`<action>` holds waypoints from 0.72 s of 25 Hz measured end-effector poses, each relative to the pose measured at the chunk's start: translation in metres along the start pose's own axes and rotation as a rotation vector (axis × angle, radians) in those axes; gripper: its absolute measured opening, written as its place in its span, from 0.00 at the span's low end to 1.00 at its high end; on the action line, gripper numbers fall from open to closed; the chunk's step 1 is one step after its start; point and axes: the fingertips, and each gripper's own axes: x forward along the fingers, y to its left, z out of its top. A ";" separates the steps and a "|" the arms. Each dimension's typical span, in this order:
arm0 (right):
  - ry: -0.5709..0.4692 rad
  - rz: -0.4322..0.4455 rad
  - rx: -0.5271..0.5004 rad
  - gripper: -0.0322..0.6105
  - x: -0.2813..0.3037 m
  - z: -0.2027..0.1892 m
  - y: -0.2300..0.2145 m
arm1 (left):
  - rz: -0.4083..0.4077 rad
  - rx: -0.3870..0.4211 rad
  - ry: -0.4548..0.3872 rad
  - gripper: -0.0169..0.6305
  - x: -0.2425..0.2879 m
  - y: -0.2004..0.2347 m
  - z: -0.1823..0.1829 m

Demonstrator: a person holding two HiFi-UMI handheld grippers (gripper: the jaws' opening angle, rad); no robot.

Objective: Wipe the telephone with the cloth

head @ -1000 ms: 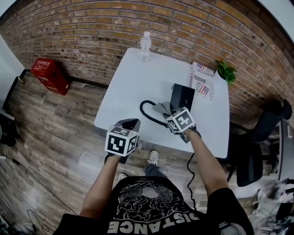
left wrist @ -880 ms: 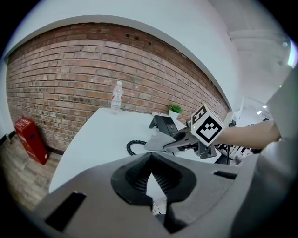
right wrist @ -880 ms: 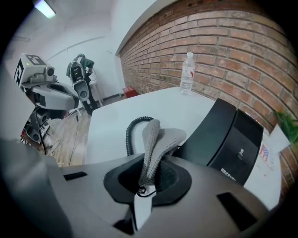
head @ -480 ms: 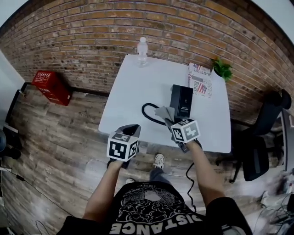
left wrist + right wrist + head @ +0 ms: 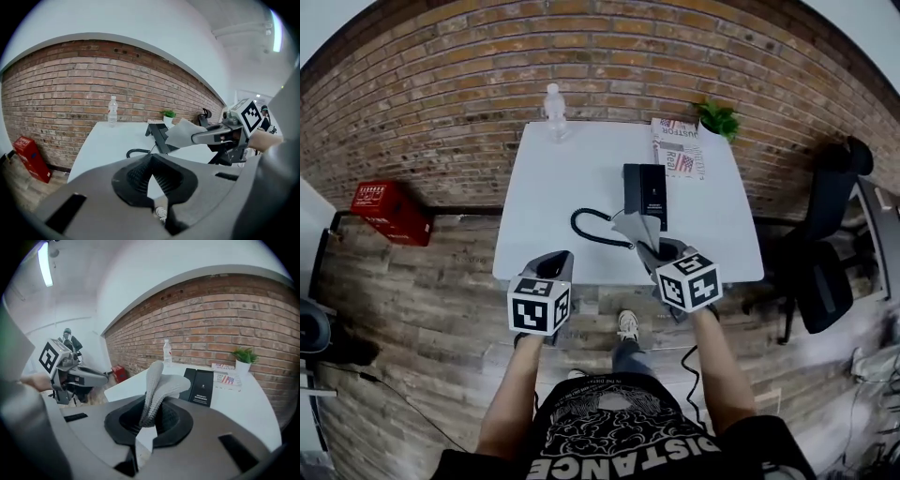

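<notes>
Our right gripper (image 5: 151, 411) pinched the grey cloth (image 5: 161, 385) between its jaws, and the cloth stood up and folded over above them. The black telephone (image 5: 645, 192) lay on the white table (image 5: 572, 178) at twelve o'clock from that gripper, just beyond the cloth; we could not tell whether they touched. Its coiled cord (image 5: 592, 230) looped out at eight o'clock from it. Our left gripper (image 5: 150, 161), at nine o'clock from the right one by the table's near edge, had its jaws pressed together on nothing. A bottle (image 5: 553, 101) stood at the far edge.
</notes>
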 end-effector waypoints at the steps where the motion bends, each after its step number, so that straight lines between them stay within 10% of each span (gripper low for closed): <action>1: -0.019 -0.016 0.000 0.07 -0.009 0.003 0.000 | -0.002 0.012 -0.007 0.04 -0.002 -0.003 0.003; 18: -0.183 -0.145 0.062 0.07 -0.084 0.013 0.004 | -0.026 0.094 -0.064 0.04 -0.032 -0.018 0.012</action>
